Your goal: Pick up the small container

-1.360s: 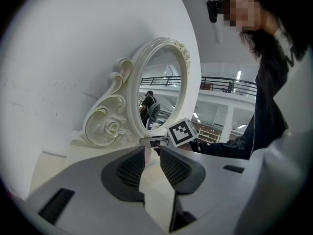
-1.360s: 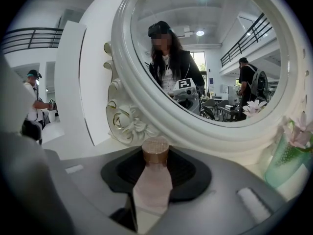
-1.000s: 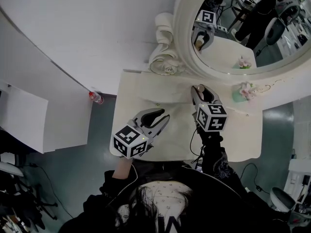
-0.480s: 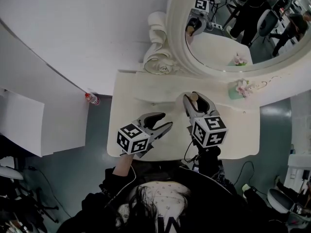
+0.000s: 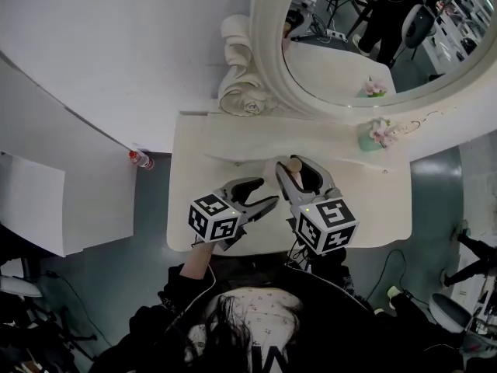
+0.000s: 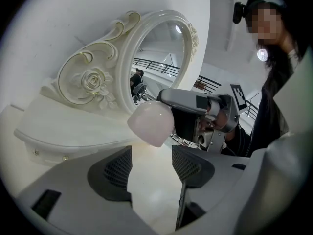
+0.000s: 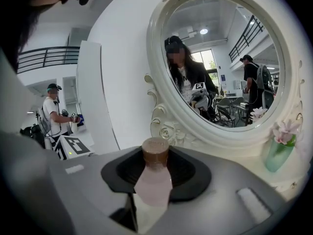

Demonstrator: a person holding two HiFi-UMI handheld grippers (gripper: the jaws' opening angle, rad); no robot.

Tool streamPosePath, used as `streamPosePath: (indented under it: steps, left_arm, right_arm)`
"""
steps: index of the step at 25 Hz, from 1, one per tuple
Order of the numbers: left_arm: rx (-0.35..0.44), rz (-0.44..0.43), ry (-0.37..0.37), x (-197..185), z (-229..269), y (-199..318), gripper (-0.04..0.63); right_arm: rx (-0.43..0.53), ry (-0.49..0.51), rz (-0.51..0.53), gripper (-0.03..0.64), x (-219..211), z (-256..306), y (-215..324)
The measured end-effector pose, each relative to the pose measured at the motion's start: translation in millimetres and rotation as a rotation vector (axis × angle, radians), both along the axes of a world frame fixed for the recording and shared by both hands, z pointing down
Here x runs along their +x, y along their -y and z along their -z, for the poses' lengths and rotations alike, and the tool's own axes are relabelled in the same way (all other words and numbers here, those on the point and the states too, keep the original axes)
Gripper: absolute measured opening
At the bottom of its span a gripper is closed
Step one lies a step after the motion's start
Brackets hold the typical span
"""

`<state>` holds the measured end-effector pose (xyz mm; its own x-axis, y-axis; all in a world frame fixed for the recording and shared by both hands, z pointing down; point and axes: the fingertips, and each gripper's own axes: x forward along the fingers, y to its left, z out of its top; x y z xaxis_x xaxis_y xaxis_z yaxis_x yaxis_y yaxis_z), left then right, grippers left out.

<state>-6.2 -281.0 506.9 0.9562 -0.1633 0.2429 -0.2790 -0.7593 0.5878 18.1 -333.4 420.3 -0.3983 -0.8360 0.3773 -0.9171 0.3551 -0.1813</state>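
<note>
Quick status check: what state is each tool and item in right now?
left tool: jaws opening, nothing between them.
right tool: shut on the small pink bottle.
small pink bottle: brown cap on, appears lifted off the dressing table.
flower vase: upright on the dressing table.
red-capped bottle: lying on the floor.

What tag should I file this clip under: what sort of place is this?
Likely a staged dressing corner inside a big open hall: a white dressing table with an ornate oval mirror and a flower vase, plus a balcony railing and another person nearby.
</note>
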Motion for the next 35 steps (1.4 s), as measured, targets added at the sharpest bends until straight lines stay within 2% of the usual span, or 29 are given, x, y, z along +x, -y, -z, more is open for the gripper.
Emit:
streamPosePath:
  steps: [9, 25, 35]
  left_arm:
    - [0.011, -0.019, -0.074, 4, 14, -6, 0.235]
    - [0.053, -0.099, -0.034, 33, 15, -39, 0.235]
    - [0.084, -0.163, -0.024, 65, 26, -94, 0.236]
  right_arm:
    - [-0.014, 0.004, 0.021, 0.146, -11, 0, -18]
    - [0.002, 0.015, -0.057, 0.146, 23, 3, -54]
    - [0.039, 0.005, -0.118, 0.146, 56, 16, -113]
